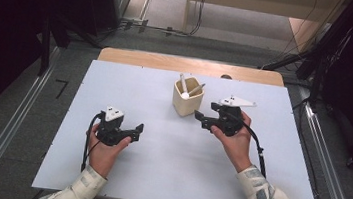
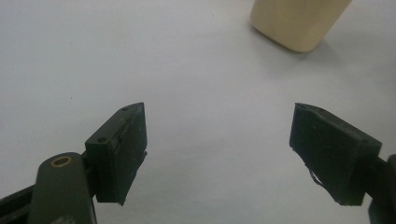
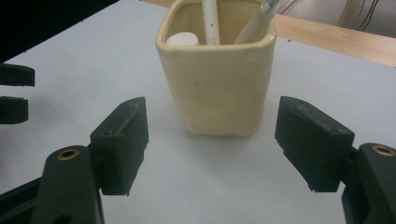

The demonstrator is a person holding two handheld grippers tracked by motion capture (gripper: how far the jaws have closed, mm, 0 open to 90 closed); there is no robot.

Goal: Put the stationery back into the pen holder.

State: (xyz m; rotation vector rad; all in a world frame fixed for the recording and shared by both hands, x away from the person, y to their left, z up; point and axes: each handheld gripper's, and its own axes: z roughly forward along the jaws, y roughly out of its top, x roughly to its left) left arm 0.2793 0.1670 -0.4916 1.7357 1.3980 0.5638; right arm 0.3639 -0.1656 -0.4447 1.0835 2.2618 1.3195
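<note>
Right tool (image 3: 212, 140), jaws apart and empty, faces the upright cup (image 3: 217, 74) standing just ahead on the bench (image 1: 156, 167), centred between its jaws; left tool (image 2: 219, 154), also apart, sits farther off, cup ahead-right.

No lettering, label, brand or number can be read anywhere. The cream square ceramic cup (image 3: 217, 79) is plain (its front bears nothing).

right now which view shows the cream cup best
The right gripper view: the cream cup stands close and whole between the open tongs, its contents visible over the rim. The high view shows it small. The left gripper view catches its lower part, cut by the top edge.
</note>
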